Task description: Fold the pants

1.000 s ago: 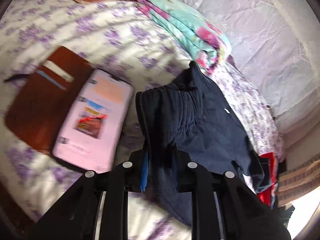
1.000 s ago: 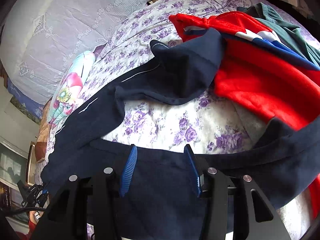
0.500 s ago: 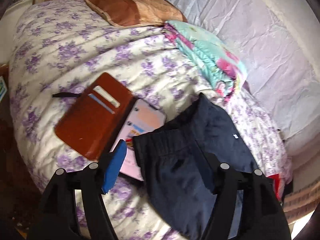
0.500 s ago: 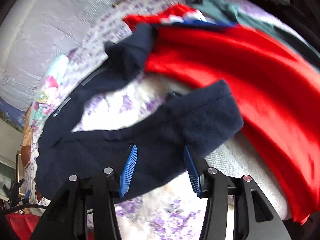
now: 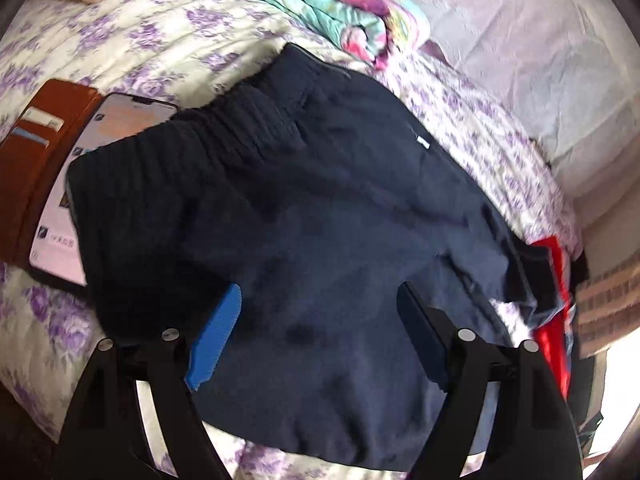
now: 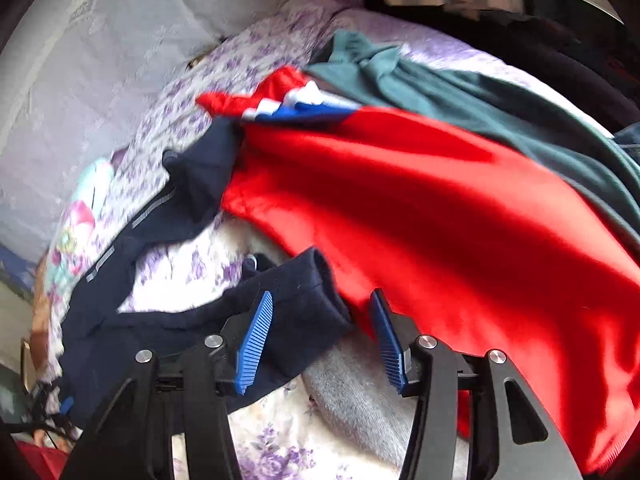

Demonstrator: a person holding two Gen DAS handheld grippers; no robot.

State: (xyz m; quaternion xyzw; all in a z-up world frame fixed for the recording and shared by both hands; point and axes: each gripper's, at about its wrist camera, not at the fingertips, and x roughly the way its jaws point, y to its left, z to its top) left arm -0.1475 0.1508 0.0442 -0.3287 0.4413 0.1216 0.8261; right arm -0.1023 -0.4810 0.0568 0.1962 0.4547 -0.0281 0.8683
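Dark navy pants lie spread on the purple-flowered bed, waistband at the upper left, legs running to the right. My left gripper is open and empty, hovering over the seat of the pants. In the right wrist view the two navy legs splay apart; the cuff of the near leg lies between the open fingers of my right gripper, which holds nothing.
A brown wallet case and a phone lie partly under the waistband. A folded floral blanket lies behind the pants. A red garment and a teal garment lie by the leg ends. A grey cloth lies near my right gripper.
My left gripper let go of the waistband, opened and moved over the seat. My right gripper slid along the near leg to its cuff. The pants dropped flat.
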